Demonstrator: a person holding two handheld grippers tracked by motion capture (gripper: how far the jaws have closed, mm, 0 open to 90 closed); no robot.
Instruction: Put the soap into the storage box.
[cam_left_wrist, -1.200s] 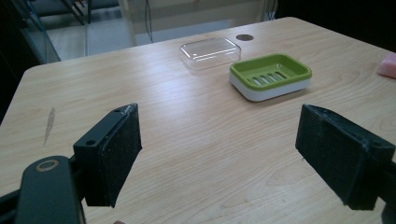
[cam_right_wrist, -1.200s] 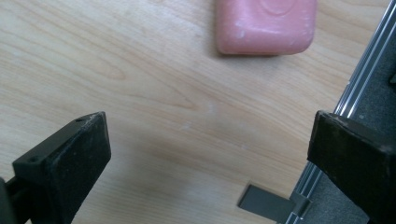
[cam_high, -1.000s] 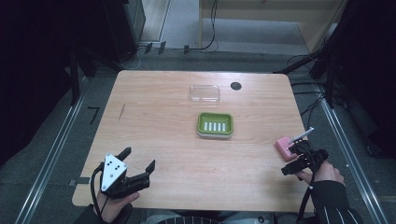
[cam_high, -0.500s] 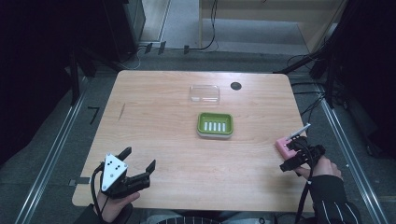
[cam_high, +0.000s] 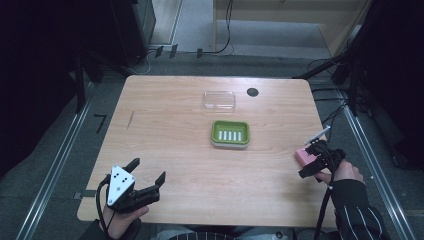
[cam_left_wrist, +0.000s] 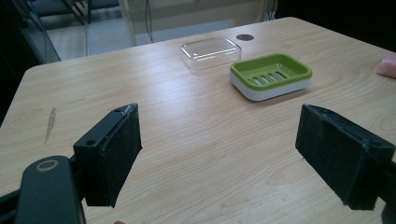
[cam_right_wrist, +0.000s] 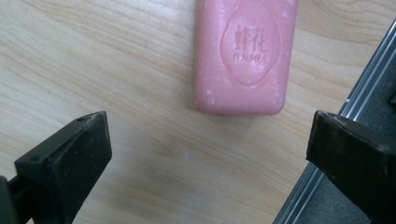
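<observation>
A pink soap bar (cam_right_wrist: 245, 56) with a stamped emblem lies flat near the table's right edge (cam_high: 303, 157). My right gripper (cam_right_wrist: 210, 158) hovers just over it, open, both jaws short of the bar and nothing between them; in the high view the right gripper (cam_high: 309, 161) is beside the bar. A green soap dish (cam_high: 230, 133) with a slotted insert sits mid-table, and a clear lid (cam_high: 219, 100) lies behind it. My left gripper (cam_high: 147, 170) rests open and empty at the front left, facing the soap dish (cam_left_wrist: 271, 74) and the lid (cam_left_wrist: 210, 52).
A small black round hole (cam_high: 252, 92) sits in the wooden tabletop (cam_high: 170, 125) at the back, right of the lid. A metal rail (cam_right_wrist: 322, 186) runs just past the table edge by the right gripper. A dark scuff (cam_left_wrist: 50, 123) marks the left side.
My right gripper has crept left and slightly forward toward the pink soap bar. The left gripper, dish and lid have stayed put.
</observation>
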